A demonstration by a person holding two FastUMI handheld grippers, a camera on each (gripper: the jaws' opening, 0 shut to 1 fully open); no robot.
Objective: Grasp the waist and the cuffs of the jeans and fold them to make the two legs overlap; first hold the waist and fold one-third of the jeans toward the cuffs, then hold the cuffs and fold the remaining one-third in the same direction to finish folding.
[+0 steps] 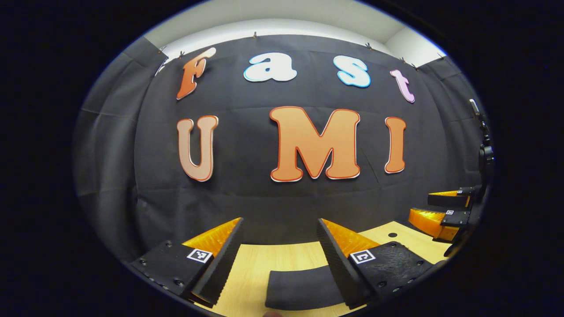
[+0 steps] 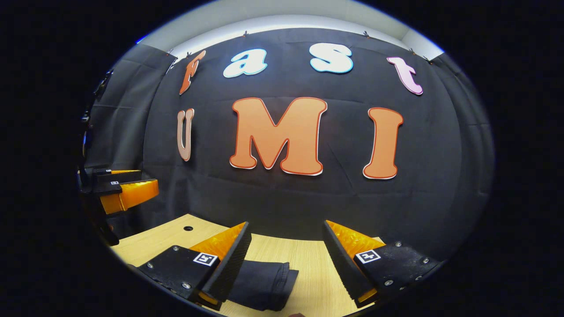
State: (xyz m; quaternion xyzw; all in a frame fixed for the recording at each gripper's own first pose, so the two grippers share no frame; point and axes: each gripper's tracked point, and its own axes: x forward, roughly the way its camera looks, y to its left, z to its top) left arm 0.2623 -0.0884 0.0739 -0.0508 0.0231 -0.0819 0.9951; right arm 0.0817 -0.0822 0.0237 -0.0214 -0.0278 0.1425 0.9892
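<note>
Jaws of both grippers stand apart above folded jeans on the table; right gripper view shows rolled edges.

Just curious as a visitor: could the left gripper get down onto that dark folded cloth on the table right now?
Probably yes. The left gripper is open, the folded jeans lie on the table just below its fingers, and nothing sits between them.

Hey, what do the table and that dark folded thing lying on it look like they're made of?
The table looks like light wood or a wood-look laminate: pale, matte, with fine straight grain lines and a small round hole near its far edge. The folded jeans look like dark, soft woven cloth, likely denim: rounded fold edges, stacked layers, no shine.
</note>
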